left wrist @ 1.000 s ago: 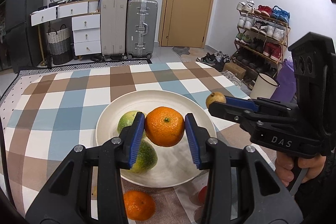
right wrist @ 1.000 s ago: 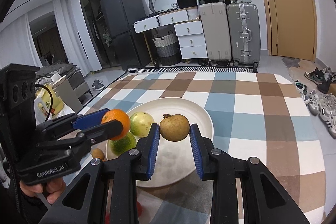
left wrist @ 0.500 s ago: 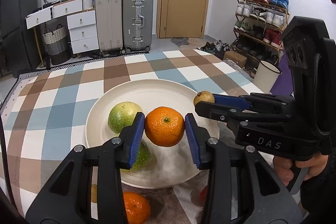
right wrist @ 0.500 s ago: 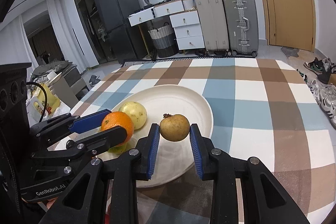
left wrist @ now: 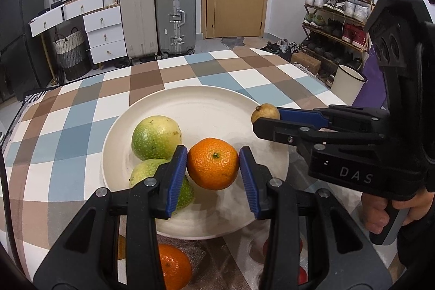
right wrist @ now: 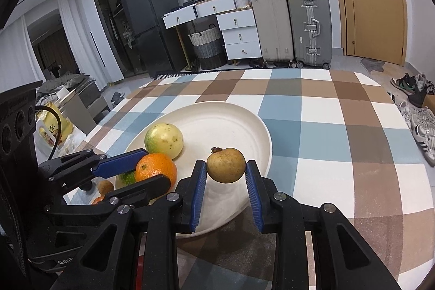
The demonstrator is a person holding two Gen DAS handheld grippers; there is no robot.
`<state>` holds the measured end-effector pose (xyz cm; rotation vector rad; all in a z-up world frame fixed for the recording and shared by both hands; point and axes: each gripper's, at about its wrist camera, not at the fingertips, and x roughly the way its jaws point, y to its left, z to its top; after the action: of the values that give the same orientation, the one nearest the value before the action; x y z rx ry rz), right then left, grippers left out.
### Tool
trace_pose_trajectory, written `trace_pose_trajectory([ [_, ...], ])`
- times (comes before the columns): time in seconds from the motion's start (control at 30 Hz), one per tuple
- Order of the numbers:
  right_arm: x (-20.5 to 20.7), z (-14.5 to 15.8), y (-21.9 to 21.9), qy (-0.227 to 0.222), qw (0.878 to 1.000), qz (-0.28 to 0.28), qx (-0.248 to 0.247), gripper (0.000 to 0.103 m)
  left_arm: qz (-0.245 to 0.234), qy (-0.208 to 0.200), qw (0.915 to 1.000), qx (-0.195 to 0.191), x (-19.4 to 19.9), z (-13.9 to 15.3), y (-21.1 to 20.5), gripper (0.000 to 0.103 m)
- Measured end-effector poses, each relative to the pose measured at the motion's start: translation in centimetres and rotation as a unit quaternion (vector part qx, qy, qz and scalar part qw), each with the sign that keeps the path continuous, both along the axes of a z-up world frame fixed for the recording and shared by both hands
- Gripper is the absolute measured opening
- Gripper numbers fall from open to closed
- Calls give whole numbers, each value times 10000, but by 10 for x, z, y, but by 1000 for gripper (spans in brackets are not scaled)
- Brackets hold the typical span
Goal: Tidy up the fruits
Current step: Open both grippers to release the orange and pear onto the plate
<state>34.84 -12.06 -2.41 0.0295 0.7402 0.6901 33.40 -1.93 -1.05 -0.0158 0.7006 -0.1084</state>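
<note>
Green fruits (left wrist: pixel 156 137): laid at the plate's left, so the middle is kept free.
Left gripper (left wrist: pixel 213 167): clamped on the orange (left wrist: pixel 213 167), held just above the plate (left wrist: pixel 206 105) for setting down.
Right gripper (right wrist: pixel 225 175): clamped on the brown fruit (right wrist: pixel 226 165), held over the plate's right rim.

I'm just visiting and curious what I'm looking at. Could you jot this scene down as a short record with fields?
Setting: table with checked cloth
Plate: white plate, holding two green fruits
Left hand-held gripper: shut on an orange, above the plate
Right hand-held gripper: shut on a brown fruit, above the plate's edge
Off the plate: another orange on the cloth near the plate's front edge
</note>
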Motion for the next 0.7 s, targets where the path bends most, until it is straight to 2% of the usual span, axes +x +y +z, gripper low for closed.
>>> trace_pose_trajectory([
  [0.3,-6,3,-3,-102,9999,-101,-22,33,46,-42,9999,-126,-4,1,3,37],
  [0.4,-8,5,-6,-158,9998,-134,55,41,96,-42,9997,-202,-5,3,7,37],
  [0.47,-8,5,-10,-178,9996,-177,123,51,153,-25,9995,-262,-6,4,11,37],
  [0.53,-8,6,-14,-206,9993,-233,190,54,161,-37,9993,-344,-6,5,14,40],
  [0.63,-9,6,-18,-194,9992,-239,248,72,187,-95,9991,-374,-9,10,16,54],
  [0.7,-10,7,-20,-241,9989,-286,286,78,221,-152,9990,-369,-12,13,17,62],
])
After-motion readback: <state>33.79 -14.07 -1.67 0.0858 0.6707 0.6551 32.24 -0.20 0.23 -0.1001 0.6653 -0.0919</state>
